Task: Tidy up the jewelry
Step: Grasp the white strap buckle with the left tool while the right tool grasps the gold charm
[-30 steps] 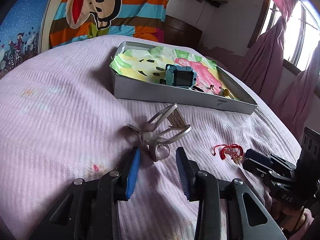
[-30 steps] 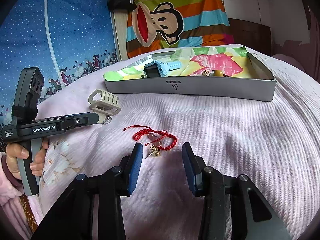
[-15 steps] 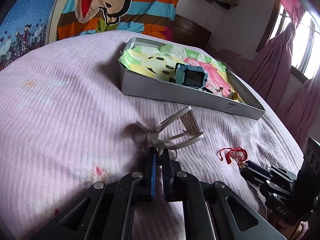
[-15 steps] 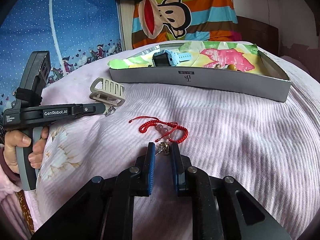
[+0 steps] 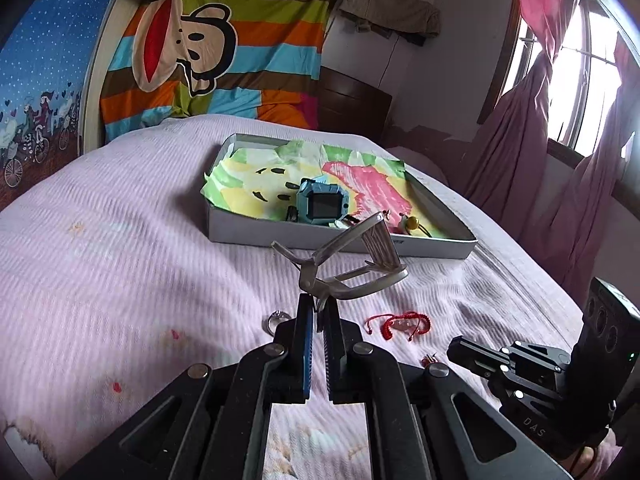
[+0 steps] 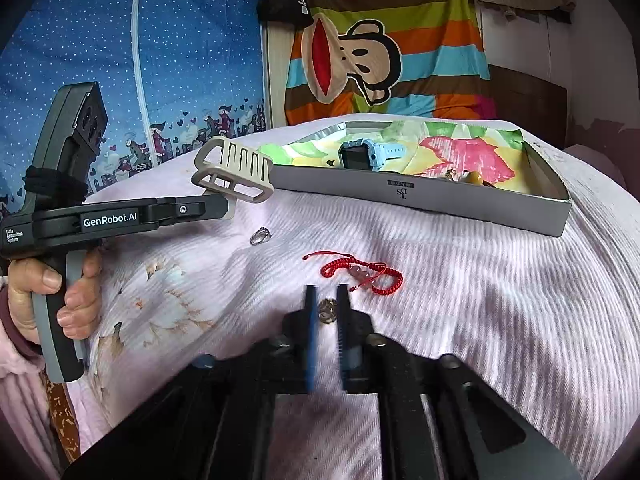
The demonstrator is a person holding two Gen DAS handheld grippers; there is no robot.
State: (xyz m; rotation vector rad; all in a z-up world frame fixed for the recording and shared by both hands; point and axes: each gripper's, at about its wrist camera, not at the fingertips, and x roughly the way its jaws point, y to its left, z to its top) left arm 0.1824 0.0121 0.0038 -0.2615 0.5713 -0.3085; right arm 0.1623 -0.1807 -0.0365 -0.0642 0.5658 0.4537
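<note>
While both grippers are closed on their loads, the near part of the bed (image 5: pixel 120 248) carries what is left to sort. In the right wrist view the right gripper (image 6: pixel 326 312) has its blue pads pinched on a small gold-coloured charm (image 6: pixel 327 310), gripped at its edges, probably because so slight a piece gives no other hold; whether it has left the cover I cannot tell. Just beyond it the red cord bracelet (image 6: pixel 356 274) lies loose on the pink bedspread, and a small silver ring (image 6: pixel 260 236) lies further left, apart from everything.

To the left, the left gripper (image 5: pixel 316 320), borne by a person's hand (image 6: pixel 60 292), is clamped on the hinge end of a beige hair claw clip (image 5: pixel 352 260). The clip is off the bedspread, its toothed end pointing away, and a hold at the hinge keeps that end free to go down first.

Farther back sits the shallow grey box (image 6: pixel 440 200), lined with bright patterned paper, presumably to cushion small things. It already holds a blue watch (image 6: pixel 360 154) and a yellow bead piece (image 6: pixel 474 177) near its front wall. Judging by this, both held pieces are meant for the box, well beyond the grippers.
</note>
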